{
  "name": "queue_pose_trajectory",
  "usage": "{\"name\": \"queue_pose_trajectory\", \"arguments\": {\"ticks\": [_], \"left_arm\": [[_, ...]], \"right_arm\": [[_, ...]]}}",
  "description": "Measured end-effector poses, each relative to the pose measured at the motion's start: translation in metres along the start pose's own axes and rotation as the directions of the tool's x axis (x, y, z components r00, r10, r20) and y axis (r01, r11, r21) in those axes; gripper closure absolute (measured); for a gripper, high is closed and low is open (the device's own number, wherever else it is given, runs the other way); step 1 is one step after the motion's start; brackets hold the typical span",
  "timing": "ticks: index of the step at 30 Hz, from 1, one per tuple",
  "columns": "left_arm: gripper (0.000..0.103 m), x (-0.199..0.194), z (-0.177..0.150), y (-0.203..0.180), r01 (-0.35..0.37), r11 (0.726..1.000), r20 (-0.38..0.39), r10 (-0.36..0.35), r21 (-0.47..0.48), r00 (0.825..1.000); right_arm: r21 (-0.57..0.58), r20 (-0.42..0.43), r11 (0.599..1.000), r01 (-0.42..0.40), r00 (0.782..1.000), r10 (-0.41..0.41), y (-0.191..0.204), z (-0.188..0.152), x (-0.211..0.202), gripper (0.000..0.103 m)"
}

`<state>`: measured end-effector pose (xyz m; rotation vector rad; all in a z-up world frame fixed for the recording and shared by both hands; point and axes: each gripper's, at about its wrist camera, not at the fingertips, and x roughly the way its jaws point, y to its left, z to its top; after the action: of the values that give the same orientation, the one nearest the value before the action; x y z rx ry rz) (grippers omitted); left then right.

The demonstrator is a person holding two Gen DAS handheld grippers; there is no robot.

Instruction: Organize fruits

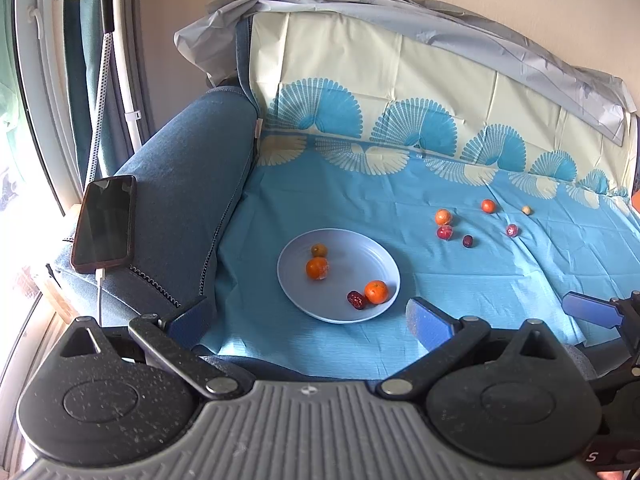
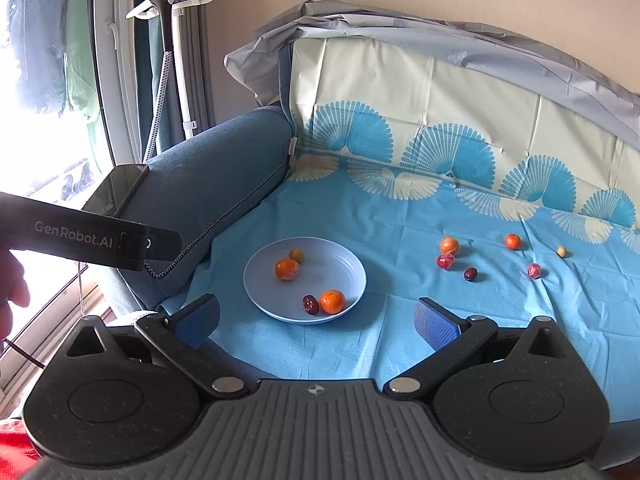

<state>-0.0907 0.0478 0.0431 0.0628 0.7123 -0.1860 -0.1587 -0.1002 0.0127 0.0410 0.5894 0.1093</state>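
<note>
While both tools, left (image 1: 310, 322) and right (image 2: 316, 326), gape empty, four fruits sit on the plate (image 2: 352, 270)

plate (image 2: 352, 268): smooth matt plastic look | sheet (image 2: 400, 340): thin creased cloth, printed | armrest (image 2: 224, 160): coarse blue woven fabric | phone (image 1: 105, 222): glossy glass | gripper pads (image 2: 434, 328): textured blue rubber

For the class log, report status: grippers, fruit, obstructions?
Left gripper and right gripper open, empty. Four fruits on plate, six loose on blue cloth. Path unobstructed.
</note>
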Motion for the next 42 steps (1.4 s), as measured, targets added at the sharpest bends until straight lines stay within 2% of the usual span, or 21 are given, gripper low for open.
{"name": "queue_pose_trajectory", "arguments": {"ticks": [21, 25, 28, 31, 35, 40, 42], "left_arm": [[0.0, 0.032, 0.02, -0.021, 0.026, 1.0, -0.067, -0.025, 0.012, 0.997], [0.0, 0.045, 0.03, -0.031, 0.028, 0.999, -0.083, -0.027, 0.021, 0.996], [0.0, 0.061, 0.042, -0.042, 0.032, 0.999, -0.095, -0.029, 0.034, 0.995], [0.0, 0.086, 0.056, -0.061, 0.043, 0.998, -0.11, -0.038, 0.047, 0.993], [0.0, 0.133, 0.08, -0.098, 0.076, 0.995, -0.15, -0.067, 0.059, 0.986], [0.0, 0.225, 0.109, -0.162, 0.138, 0.984, -0.206, -0.113, 0.114, 0.972], [0.0, 0.269, 0.115, -0.185, 0.168, 0.979, -0.24, -0.136, 0.117, 0.961]], "right_arm": [[0.079, -0.058, 0.997, 0.004, 0.998, 0.001, -0.024, -0.003, 0.026, 0.001], [0.134, -0.046, 0.99, 0.054, 0.998, -0.048, -0.045, -0.002, 0.035, 0.001], [0.183, -0.033, 0.977, 0.113, 0.994, -0.109, -0.076, 0.001, 0.046, 0.001], [0.238, -0.029, 0.951, 0.198, 0.98, -0.197, -0.116, 0.005, 0.059, 0.001], [0.315, -0.052, 0.897, 0.31, 0.949, -0.31, -0.175, 0.003, 0.086, 0.001], [0.395, -0.096, 0.832, 0.39, 0.918, -0.385, -0.247, -0.002, 0.137, 0.001], [0.391, -0.097, 0.824, 0.41, 0.909, -0.406, -0.271, -0.003, 0.164, 0.001]]}}
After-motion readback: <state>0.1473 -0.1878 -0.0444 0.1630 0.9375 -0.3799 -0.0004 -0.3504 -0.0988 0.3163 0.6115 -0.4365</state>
